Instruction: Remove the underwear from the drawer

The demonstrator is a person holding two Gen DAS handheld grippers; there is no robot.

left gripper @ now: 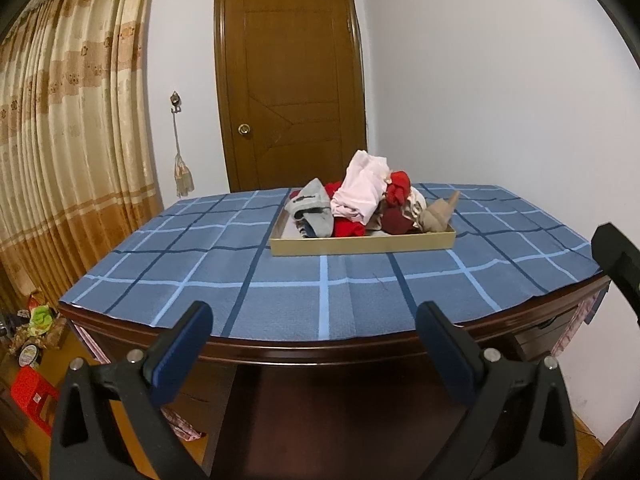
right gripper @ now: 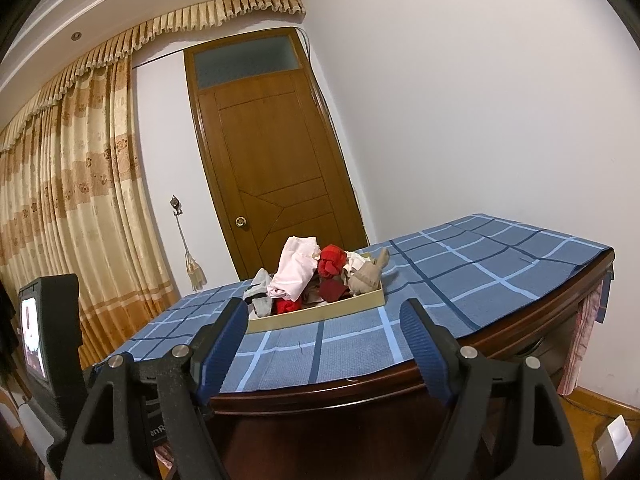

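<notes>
Both tools gape before drawer point(left gripper: 362, 242) lying crosswise on table

I see my left gripper point(left gripper: 314, 320) and right gripper point(right gripper: 324, 320) look the same: black textured plastic frames with triangular cut-outs, silver round screws, and dark blue ribbed pads point(right gripper: 420, 344) on the fingers.
</notes>
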